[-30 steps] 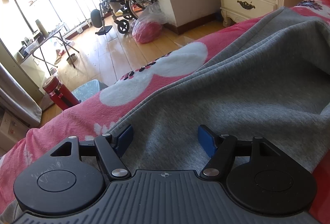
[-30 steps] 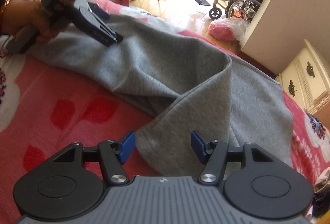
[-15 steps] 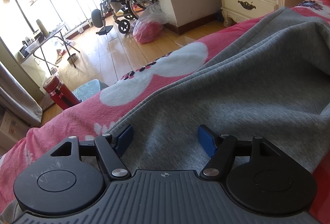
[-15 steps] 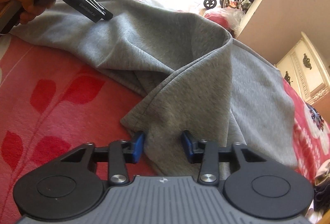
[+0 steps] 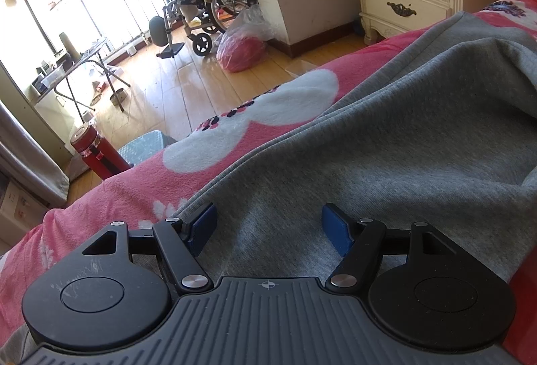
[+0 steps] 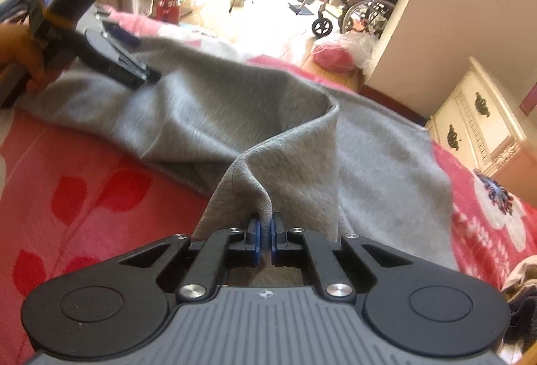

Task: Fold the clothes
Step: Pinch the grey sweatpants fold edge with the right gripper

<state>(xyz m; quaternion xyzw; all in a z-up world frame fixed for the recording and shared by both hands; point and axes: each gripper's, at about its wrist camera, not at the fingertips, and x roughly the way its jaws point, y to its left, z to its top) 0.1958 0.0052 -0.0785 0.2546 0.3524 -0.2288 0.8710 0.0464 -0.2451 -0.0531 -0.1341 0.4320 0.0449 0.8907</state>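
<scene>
Right wrist: one claw (image 6: 264, 232), one garment (image 6: 369, 163).

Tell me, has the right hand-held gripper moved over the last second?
Yes. The right hand-held gripper has closed on the grey garment and pulled its edge up off the red blanket.
</scene>
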